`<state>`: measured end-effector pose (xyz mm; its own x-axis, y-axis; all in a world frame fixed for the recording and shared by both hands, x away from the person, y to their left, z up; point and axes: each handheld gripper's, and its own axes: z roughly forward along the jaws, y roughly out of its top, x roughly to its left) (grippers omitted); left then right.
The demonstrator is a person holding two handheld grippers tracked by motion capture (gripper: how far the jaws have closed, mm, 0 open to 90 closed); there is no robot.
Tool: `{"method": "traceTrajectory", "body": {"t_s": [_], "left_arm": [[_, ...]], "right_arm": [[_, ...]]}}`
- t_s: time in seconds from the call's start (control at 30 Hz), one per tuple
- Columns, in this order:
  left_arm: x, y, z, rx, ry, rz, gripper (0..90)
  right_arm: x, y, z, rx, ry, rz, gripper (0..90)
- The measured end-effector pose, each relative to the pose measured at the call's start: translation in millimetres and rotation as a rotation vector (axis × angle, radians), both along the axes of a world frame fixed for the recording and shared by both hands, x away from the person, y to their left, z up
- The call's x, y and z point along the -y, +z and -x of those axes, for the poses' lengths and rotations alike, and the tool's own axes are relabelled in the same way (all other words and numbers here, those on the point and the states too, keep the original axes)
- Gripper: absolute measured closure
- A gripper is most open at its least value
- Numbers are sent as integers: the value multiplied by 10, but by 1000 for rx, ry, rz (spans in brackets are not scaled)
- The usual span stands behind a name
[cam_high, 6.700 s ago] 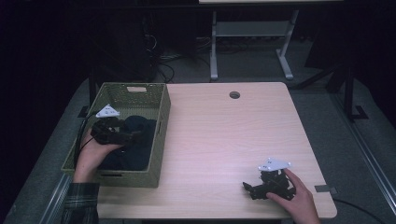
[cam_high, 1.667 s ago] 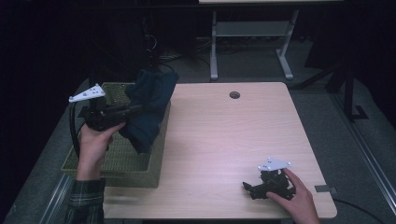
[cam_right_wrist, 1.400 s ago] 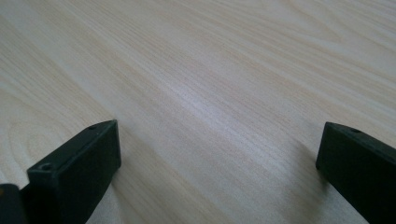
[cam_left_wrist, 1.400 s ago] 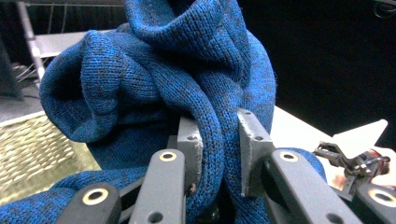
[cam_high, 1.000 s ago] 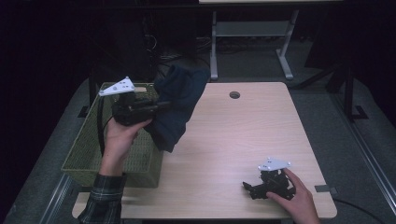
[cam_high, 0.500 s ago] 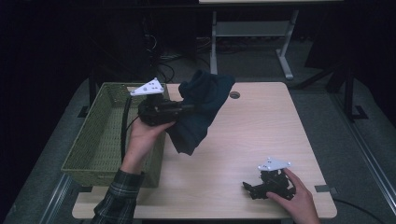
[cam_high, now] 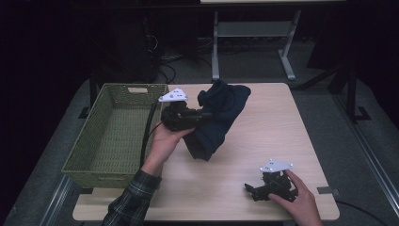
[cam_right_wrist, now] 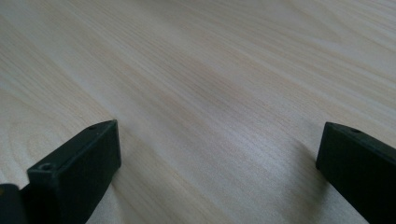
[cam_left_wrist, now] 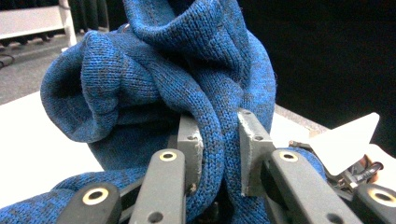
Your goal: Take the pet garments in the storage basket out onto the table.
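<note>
Now my left gripper (cam_high: 203, 114) is clamped on the blue sweater (cam_high: 219, 117), out of the basket (cam_high: 113, 136); laying it on the desk (cam_high: 282, 127) remains, right gripper (cam_high: 252, 190) apart.

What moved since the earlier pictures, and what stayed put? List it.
The left gripper, shut on the blue knit garment, lifted it out of the green basket and carried it rightward over the table. The right gripper stayed open, resting at the table's near right corner; the basket stayed put.
</note>
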<state>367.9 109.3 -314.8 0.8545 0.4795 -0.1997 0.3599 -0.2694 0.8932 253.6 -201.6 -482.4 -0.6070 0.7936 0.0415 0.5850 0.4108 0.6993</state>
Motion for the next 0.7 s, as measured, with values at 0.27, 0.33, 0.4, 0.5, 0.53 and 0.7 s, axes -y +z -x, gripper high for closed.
{"method": "traceTrajectory", "body": {"t_s": [0.27, 0.33, 0.4, 0.5, 0.53, 0.7], "left_arm": [[255, -226, -51, -27, -22, -39, 738], [349, -324, -69, -39, -30, -62, 738], [433, -416, -83, -52, -36, -71, 739], [546, -542, -99, -68, -42, -91, 738], [576, -580, -107, -72, -43, -97, 739], [695, -745, -150, -83, -48, -115, 739]], "right_arm": [[0, 0, 0, 0, 0, 0, 0], [-1, -1, 0, 0, 0, -1, 0], [0, -1, -1, 1, 1, 0, 0], [0, -1, 0, 1, 0, 0, 0], [0, -1, 0, 1, 0, 0, 0], [-2, 0, 2, -4, -2, -2, 0]]}}
